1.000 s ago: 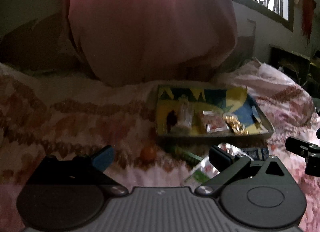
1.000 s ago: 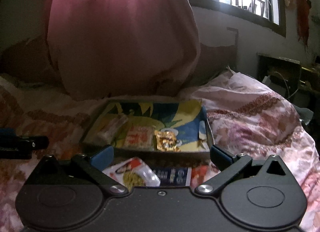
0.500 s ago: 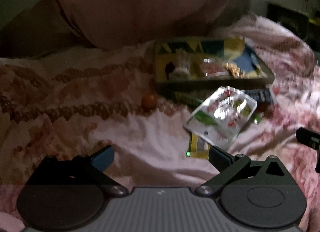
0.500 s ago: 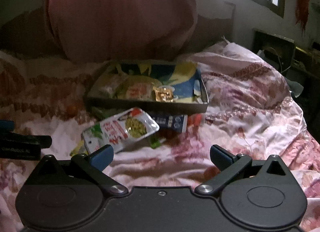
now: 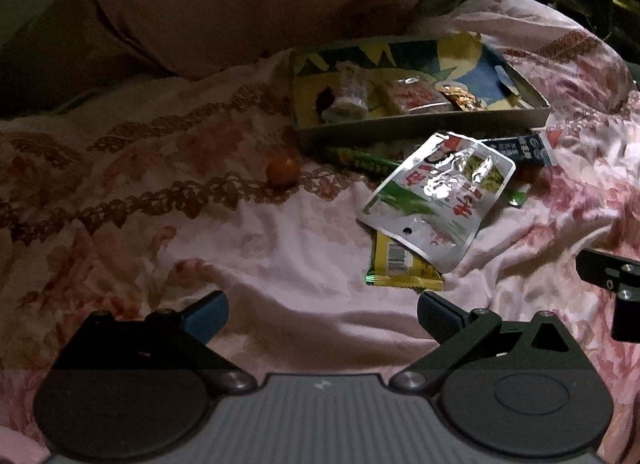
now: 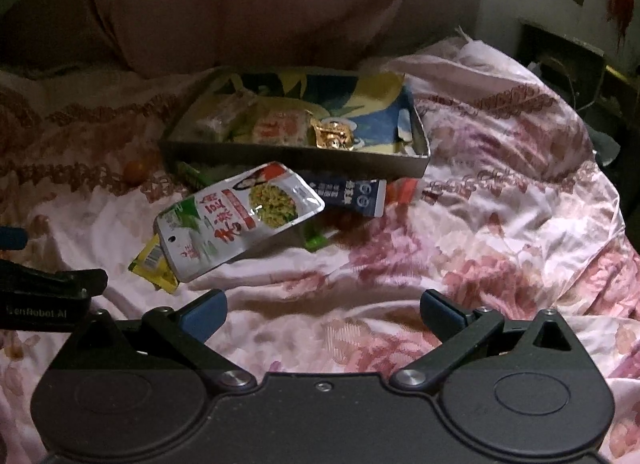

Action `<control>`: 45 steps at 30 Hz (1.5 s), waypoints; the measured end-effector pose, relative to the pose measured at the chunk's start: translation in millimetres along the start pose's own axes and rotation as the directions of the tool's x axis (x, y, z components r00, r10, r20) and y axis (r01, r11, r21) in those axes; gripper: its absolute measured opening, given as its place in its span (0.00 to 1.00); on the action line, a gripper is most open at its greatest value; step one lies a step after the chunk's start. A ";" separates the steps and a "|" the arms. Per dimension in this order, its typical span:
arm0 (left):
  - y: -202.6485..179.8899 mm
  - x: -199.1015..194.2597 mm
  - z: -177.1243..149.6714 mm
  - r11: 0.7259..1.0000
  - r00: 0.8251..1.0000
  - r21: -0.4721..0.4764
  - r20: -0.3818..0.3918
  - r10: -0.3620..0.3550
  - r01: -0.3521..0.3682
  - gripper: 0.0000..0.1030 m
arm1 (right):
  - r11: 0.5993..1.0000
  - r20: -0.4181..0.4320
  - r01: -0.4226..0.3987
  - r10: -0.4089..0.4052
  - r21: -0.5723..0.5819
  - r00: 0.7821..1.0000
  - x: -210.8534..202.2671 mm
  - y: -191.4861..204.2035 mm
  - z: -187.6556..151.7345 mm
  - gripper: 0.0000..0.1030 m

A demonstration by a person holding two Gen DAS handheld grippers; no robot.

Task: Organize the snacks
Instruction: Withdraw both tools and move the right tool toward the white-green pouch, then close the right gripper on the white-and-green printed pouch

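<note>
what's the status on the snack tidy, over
Left gripper open, empty; right gripper open, empty. Silver pouch loose on bedspread, atop yellow packet, short of tray. Nothing blocking pouch.

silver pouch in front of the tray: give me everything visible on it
The shiny silver foil snack pouch is flat and rectangular, with rounded corners and a punched hang hole at its near end. Its print shows red characters, green leaves and a photo of yellow-green food. It lies tilted on the pink floral bedspread, unopened as far as shows, covering part of a yellow packet. Its far end reaches toward the dark blue packet before the metal tray. Neither gripper touches it.
</note>
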State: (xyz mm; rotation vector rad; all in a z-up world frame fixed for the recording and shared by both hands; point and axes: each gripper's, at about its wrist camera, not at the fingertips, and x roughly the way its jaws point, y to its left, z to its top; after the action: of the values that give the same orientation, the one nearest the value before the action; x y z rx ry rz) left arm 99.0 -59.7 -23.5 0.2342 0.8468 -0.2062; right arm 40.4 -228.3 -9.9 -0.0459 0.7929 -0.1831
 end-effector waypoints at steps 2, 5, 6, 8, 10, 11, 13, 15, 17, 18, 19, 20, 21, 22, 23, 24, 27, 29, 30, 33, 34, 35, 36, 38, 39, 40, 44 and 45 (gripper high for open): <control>-2.4 2.0 -0.1 1.000 1.000 0.009 -0.006 -0.002 0.003 0.99 | 1.000 -0.007 -0.004 0.004 0.009 1.000 2.0 -1.0 0.1 0.99; -6.5 6.4 0.3 1.000 1.000 0.023 -0.018 -0.008 0.008 0.99 | 0.999 -0.022 -0.019 0.019 0.027 1.000 6.9 -3.6 1.6 0.99; -7.8 8.0 0.7 1.000 1.000 0.026 -0.021 -0.009 0.010 0.99 | 0.999 -0.028 -0.028 0.029 0.037 0.999 9.4 -5.2 2.6 0.99; -9.2 11.1 1.2 0.999 1.000 0.029 -0.025 -0.016 0.017 0.99 | 0.997 -0.042 -0.050 0.053 0.054 0.998 16.1 -7.5 5.4 0.99; -11.0 16.0 1.8 0.999 0.999 0.028 -0.030 -0.030 0.031 0.99 | 0.995 -0.059 -0.074 0.079 0.068 0.995 25.2 -9.1 9.8 0.99; -11.1 18.7 2.2 0.999 0.998 0.023 -0.034 -0.043 0.044 0.99 | 0.992 -0.065 -0.097 0.102 0.078 0.993 31.3 -9.4 12.8 0.99; -10.4 26.2 3.5 0.997 0.996 0.000 -0.053 -0.078 0.078 0.99 | 0.983 -0.076 -0.146 0.155 0.112 0.985 43.1 -10.6 18.2 0.99; -9.7 32.5 5.0 0.996 0.994 -0.017 -0.061 -0.094 0.093 0.99 | 0.965 -0.093 -0.199 0.217 0.169 0.972 57.7 -11.9 24.1 0.99; -9.6 37.6 6.9 0.995 0.993 -0.026 -0.062 -0.100 0.098 0.99 | 0.942 -0.106 -0.243 0.272 0.231 0.956 71.6 -12.2 29.2 0.99; -9.8 40.3 7.9 0.995 0.993 -0.029 -0.064 -0.100 0.098 0.99 | 0.931 -0.109 -0.258 0.294 0.259 0.950 78.4 -11.7 32.2 0.99; -10.0 42.5 8.5 0.995 0.993 -0.030 -0.066 -0.098 0.096 0.99 | 0.919 -0.110 -0.272 0.314 0.286 0.943 85.7 -11.0 35.1 0.98; -10.6 44.9 8.9 0.995 0.993 -0.031 -0.072 -0.096 0.094 0.99 | 0.910 -0.110 -0.283 0.328 0.303 0.938 90.8 -9.6 37.0 0.98; -11.2 47.6 9.1 0.995 0.992 -0.030 -0.079 -0.094 0.092 0.99 | 0.903 -0.110 -0.294 0.342 0.314 0.933 95.4 -7.0 39.6 0.97; -11.5 49.0 9.1 0.996 0.992 -0.029 -0.083 -0.092 0.090 0.99 | 0.897 -0.113 -0.302 0.353 0.322 0.929 100.2 -4.3 41.9 0.96; -12.0 50.3 9.1 0.996 0.992 -0.027 -0.086 -0.089 0.087 0.99 | 0.893 -0.116 -0.308 0.361 0.328 0.925 105.1 -1.5 44.0 0.95; -12.3 51.0 9.2 0.996 0.992 -0.026 -0.087 -0.088 0.086 0.99 | 0.889 -0.118 -0.315 0.370 0.334 0.921 109.2 0.5 45.6 0.93; -11.5 50.8 9.7 0.996 0.992 -0.032 -0.088 -0.089 0.086 0.99 | 0.862 -0.121 -0.339 0.408 0.376 0.905 122.9 4.3 48.1 0.91; -10.6 51.0 10.1 0.995 0.992 -0.040 -0.088 -0.091 0.088 0.99 | 0.849 -0.114 -0.346 0.420 0.399 0.900 129.1 4.9 50.0 0.88; -9.9 51.6 10.4 0.995 0.992 -0.043 -0.087 -0.091 0.088 0.99 | 0.843 -0.105 -0.350 0.424 0.408 0.899 130.7 4.9 51.0 0.84; -7.4 53.9 11.1 0.995 0.992 -0.057 -0.086 -0.091 0.086 0.99 | 0.818 -0.082 -0.368 0.445 0.442 0.892 129.8 2.0 54.2 0.69; -6.5 54.5 11.4 0.994 0.992 -0.063 -0.085 -0.092 0.087 0.99 | 0.812 -0.073 -0.371 0.447 0.451 0.891 128.0 0.5 55.2 0.63; -5.7 55.2 12.0 0.994 0.992 -0.070 -0.085 -0.095 0.089 0.99 | 0.809 -0.061 -0.374 0.447 0.454 0.892 125.5 -1.0 56.2 0.60; -4.9 55.6 12.4 0.993 0.992 -0.077 -0.085 -0.097 0.091 0.99 | 0.806 -0.051 -0.377 0.447 0.456 0.893 123.1 -2.6 57.5 0.53; -3.3 54.7 13.0 0.992 0.992 -0.086 -0.079 -0.101 0.094 0.99 | 0.797 -0.031 -0.383 0.448 0.467 0.894 118.5 -6.5 58.7 0.46; -2.8 54.2 13.4 0.991 0.992 -0.089 -0.074 -0.103 0.096 0.99 | 0.790 -0.021 -0.391 0.454 0.473 0.891 117.3 -8.1 59.7 0.45; -2.4 53.7 13.8 0.991 0.992 -0.092 -0.072 -0.103 0.097 0.99 | 0.783 -0.013 -0.399 0.461 0.477 0.887 117.2 -9.1 60.7 0.44; -0.7 52.3 16.0 0.989 0.992 -0.109 -0.059 -0.109 0.102 0.99 | 0.734 0.016 -0.443 0.508 0.515 0.861 124.2 -9.6 61.8 0.41; 0.0 53.1 17.3 0.988 0.992 -0.111 -0.055 -0.110 0.103 0.99 | 0.722 0.017 -0.455 0.524 0.522 0.851 127.2 -7.6 62.3 0.41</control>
State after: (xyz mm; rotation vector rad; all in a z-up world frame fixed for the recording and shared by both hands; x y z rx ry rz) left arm 145.6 -69.3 -52.8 0.0938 0.9291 -0.2534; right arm 171.0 -260.5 -54.9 0.6912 0.8414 0.1211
